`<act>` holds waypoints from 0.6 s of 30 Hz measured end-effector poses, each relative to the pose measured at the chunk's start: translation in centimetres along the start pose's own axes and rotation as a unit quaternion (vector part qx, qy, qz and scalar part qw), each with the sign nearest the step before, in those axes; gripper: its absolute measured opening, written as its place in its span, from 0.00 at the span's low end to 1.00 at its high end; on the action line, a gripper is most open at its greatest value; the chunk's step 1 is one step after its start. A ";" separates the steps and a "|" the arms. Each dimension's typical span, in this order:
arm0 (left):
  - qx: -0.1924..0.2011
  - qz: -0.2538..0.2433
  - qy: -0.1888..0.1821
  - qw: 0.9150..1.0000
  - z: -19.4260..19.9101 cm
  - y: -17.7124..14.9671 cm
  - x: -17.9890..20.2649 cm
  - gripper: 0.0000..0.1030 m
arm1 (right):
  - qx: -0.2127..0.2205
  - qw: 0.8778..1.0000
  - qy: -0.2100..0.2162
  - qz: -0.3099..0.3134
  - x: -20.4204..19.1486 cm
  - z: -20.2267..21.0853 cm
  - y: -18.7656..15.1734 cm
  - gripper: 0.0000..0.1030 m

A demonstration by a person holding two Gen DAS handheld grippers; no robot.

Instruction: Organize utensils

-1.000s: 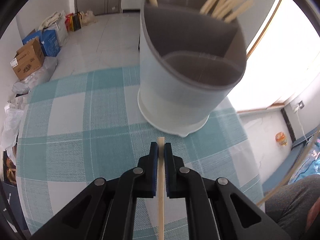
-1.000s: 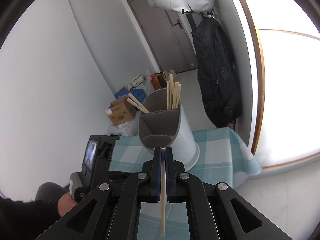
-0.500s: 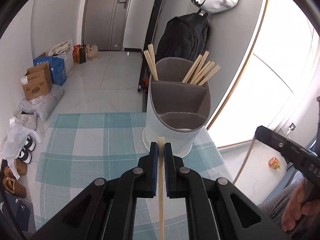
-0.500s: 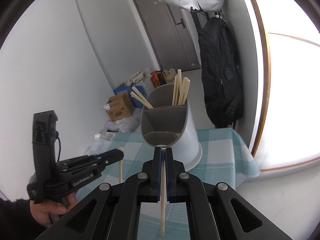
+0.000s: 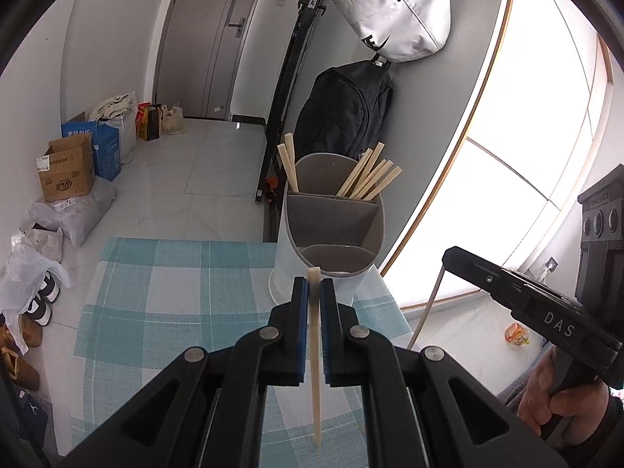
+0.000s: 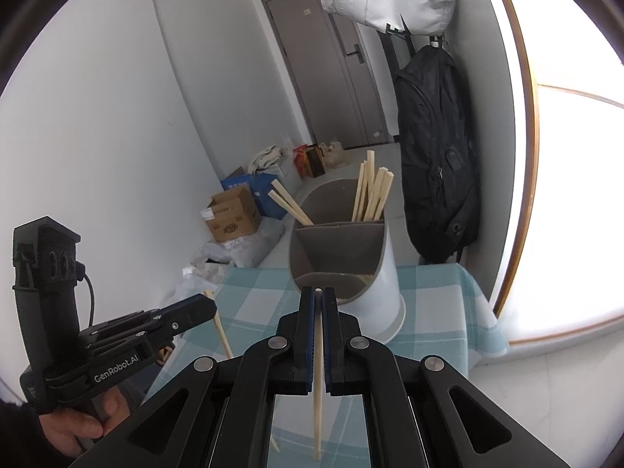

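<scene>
A grey-and-white utensil holder (image 5: 331,230) (image 6: 351,257) with compartments stands at the far edge of the checked table; several wooden chopsticks (image 5: 370,175) (image 6: 370,191) lean in its back sections. My left gripper (image 5: 313,284) is shut on a wooden chopstick (image 5: 315,370) that hangs down between the fingers, just short of the holder's front compartment. My right gripper (image 6: 319,292) is likewise shut on a chopstick (image 6: 318,382), its tip in line with the holder's near rim. Each gripper shows in the other's view, held by a hand: the right gripper (image 5: 452,257) and the left gripper (image 6: 208,306).
A teal checked cloth (image 5: 163,292) (image 6: 436,312) covers the small table. Behind it a black backpack (image 5: 343,109) and a white bag (image 5: 394,11) hang on the wall. Boxes (image 5: 68,167), bags and shoes (image 5: 39,304) lie on the floor at left.
The left gripper has risen and drawn back from the holder, which now looks smaller and farther off. The right gripper has come into its view at right, and the left one into the right view.
</scene>
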State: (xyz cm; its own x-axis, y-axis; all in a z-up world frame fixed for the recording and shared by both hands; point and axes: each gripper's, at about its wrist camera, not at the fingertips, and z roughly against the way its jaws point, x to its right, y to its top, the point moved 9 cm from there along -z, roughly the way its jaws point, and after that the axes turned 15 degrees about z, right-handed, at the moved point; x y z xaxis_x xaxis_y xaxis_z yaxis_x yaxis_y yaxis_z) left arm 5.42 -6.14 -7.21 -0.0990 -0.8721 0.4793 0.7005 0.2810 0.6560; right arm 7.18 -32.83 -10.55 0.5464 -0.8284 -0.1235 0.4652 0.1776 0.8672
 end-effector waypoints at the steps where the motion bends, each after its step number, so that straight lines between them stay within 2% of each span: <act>1: 0.002 -0.006 -0.002 1.000 0.1 0.1 0.2 0.02 | 0.001 1.000 -0.001 0.004 -0.2 0.0 0.2 0.03; 13: 0.018 -0.031 -0.027 0.999 1.7 1.7 1.7 0.02 | 0.025 0.999 -0.008 0.020 -1.3 0.2 3.1 0.02; 18: 0.011 -0.039 -0.030 0.999 1.5 2.0 1.8 0.02 | 0.026 0.999 -0.007 0.020 -1.3 -0.1 3.6 0.02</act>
State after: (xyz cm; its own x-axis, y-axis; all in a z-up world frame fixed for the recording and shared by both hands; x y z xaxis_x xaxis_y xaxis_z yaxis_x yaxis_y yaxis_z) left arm 5.62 -6.54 -4.12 -0.1951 -0.8666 0.4593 0.6729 0.2224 0.7055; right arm 8.24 -31.06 -7.29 0.5541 -0.8284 -0.0820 0.4063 0.1832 0.8952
